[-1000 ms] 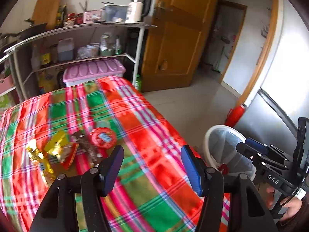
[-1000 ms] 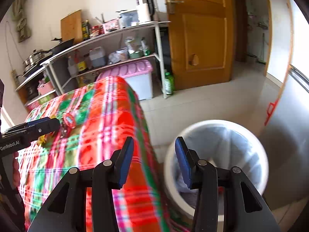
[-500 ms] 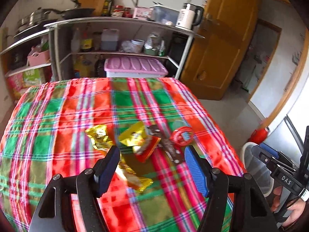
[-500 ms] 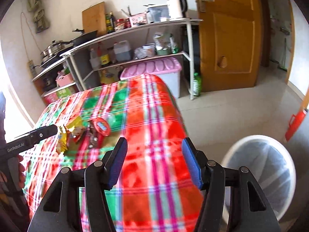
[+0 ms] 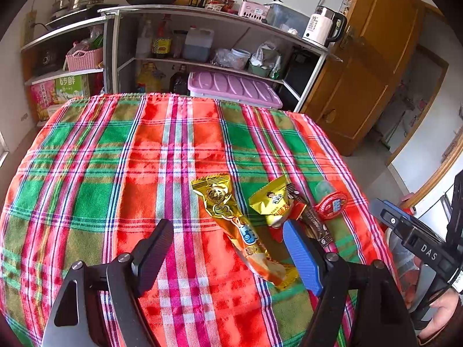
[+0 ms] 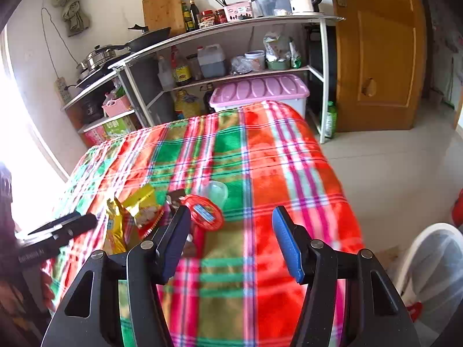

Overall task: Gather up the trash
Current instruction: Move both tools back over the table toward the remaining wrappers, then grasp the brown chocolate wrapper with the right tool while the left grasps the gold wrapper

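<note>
Left gripper over the near part of a table under a plaid cloth, jaws opening, nothing pressed between them. Long gold wrapper lying lengthwise between the fingers, its near end just beside the blue pad. Toward the table's right edge: yellow packet, dark wrapper, red round lid, close together. Right gripper at the right edge, beyond the table.
</note>
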Demonstrator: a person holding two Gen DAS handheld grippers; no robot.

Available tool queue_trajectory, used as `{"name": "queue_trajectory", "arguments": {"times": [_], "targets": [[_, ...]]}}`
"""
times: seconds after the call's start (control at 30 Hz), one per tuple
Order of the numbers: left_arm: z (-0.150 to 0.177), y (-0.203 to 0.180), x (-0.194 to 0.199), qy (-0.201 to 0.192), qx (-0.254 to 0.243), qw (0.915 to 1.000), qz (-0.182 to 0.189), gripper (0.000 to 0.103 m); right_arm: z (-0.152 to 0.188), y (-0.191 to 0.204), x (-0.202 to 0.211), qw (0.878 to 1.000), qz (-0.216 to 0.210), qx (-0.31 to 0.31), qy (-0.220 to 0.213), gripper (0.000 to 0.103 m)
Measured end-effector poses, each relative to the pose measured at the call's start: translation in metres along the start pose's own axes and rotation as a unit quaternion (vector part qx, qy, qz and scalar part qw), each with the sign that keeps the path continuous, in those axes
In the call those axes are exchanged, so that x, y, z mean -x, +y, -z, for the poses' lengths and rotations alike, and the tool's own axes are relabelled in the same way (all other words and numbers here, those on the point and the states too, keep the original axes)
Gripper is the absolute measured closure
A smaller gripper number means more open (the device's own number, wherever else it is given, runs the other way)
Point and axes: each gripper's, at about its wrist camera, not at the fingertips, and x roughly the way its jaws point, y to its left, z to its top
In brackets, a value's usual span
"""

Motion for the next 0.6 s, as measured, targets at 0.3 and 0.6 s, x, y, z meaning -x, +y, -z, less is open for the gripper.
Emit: {"name": "queue_trajectory", "arguments": {"times": [0.3,0.6], "targets": [[0.003,0.002,-0.019,0.025,0.009,0.9996,0.005,0.025,-0.006,0.017,-0.036,1.000,-0.002,0.008,0.022,0.044],[0.002,0.003,-0.027,0.032,0.012,0.9994,-0.001,0.025,-0.008,0.022,-0.052,0.999,0.009,0.022,0.036,0.044]]}}
